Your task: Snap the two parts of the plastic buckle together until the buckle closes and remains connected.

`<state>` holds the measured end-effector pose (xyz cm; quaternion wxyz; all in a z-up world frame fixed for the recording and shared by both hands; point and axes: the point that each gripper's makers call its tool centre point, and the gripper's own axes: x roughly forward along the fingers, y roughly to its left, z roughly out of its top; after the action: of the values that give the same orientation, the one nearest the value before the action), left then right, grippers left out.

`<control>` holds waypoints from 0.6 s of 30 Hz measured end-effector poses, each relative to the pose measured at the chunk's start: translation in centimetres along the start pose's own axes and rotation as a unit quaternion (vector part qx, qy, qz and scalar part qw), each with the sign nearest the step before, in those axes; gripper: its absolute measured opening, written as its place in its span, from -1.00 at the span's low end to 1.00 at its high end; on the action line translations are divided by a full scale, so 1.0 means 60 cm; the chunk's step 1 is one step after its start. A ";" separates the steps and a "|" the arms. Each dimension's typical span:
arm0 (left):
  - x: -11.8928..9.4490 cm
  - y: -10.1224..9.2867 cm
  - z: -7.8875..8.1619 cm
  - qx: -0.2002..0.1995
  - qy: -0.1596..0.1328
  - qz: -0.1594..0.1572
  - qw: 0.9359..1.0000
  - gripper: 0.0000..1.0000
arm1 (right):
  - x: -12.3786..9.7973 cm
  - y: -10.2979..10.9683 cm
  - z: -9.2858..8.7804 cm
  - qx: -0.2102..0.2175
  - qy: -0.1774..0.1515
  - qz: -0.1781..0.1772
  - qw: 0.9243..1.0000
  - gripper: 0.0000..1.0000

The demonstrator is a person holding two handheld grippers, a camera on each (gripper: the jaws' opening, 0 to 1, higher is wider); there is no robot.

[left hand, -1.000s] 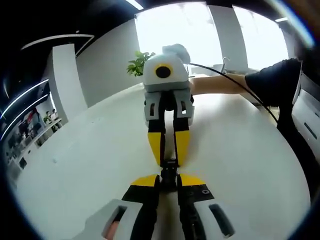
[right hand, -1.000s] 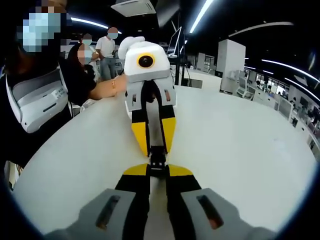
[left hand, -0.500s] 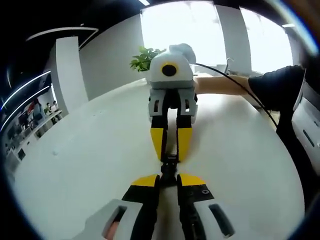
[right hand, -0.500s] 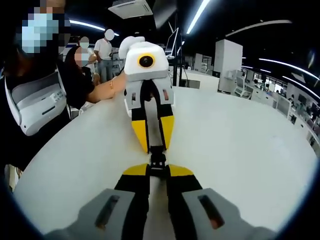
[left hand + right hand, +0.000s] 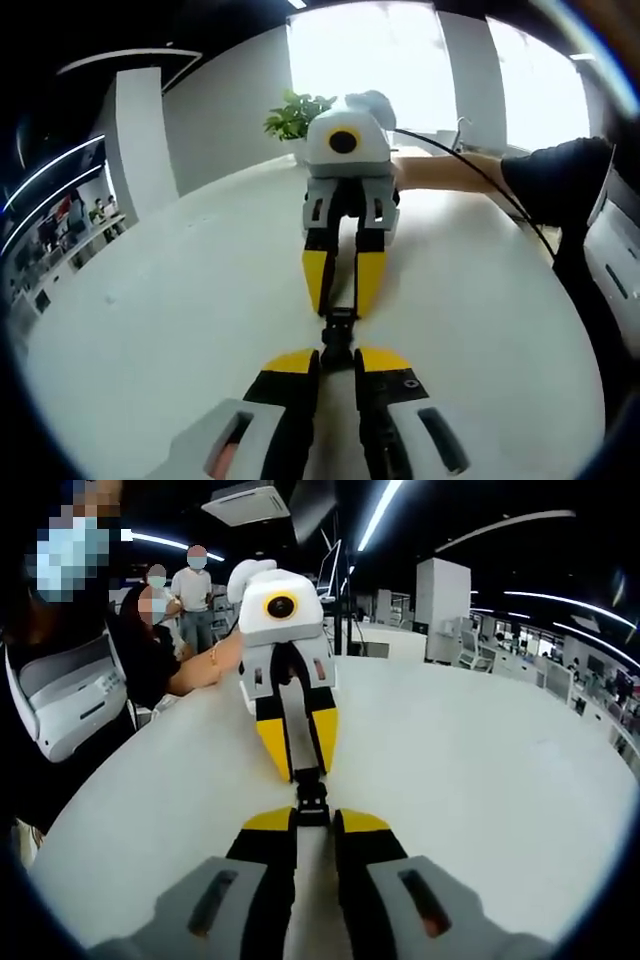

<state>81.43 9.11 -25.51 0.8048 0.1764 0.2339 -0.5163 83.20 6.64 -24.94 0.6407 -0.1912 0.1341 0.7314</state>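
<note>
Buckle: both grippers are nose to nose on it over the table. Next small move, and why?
Probably one short push of the two grippers straight toward each other. The black buckle spans the gap between the left gripper and the right gripper, each shut on one end, roughly in line above the white table. Whether the halves have latched cannot be told, so press, then ease off to check.

buckle [image 5: 338, 336]: small and dark, squeezed between the tips of both tools; its two parts and whether they are latched cannot be told
left tool [image 5: 338, 362]: rear cut off by the picture's edge
right tool [image 5: 313, 820]: likewise cut off
</note>
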 end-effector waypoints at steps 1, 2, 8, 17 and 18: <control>0.001 -0.001 0.000 -0.003 0.000 -0.002 1.000 -0.75 | -0.001 0.000 0.000 0.001 0.000 -0.001 1.000 -0.75; 0.001 -0.003 0.000 -0.005 -0.001 -0.004 1.000 -0.75 | -0.001 0.000 -0.001 0.000 0.000 -0.001 1.000 -0.75; 0.002 -0.004 0.000 -0.001 -0.005 -0.003 1.000 -0.76 | -0.001 0.000 -0.002 0.004 -0.001 0.000 1.000 -0.75; 0.002 -0.001 0.002 0.010 -0.009 -0.006 1.000 -0.77 | -0.003 -0.003 -0.005 -0.027 0.011 0.016 0.999 -0.79; 0.002 0.000 0.001 0.009 -0.011 -0.008 1.000 -0.78 | -0.003 -0.003 -0.004 -0.033 0.012 0.022 0.999 -0.79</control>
<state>81.46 8.96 -25.51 0.8013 0.1764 0.2222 -0.5267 83.42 6.40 -25.09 0.6164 -0.2174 0.1217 0.7470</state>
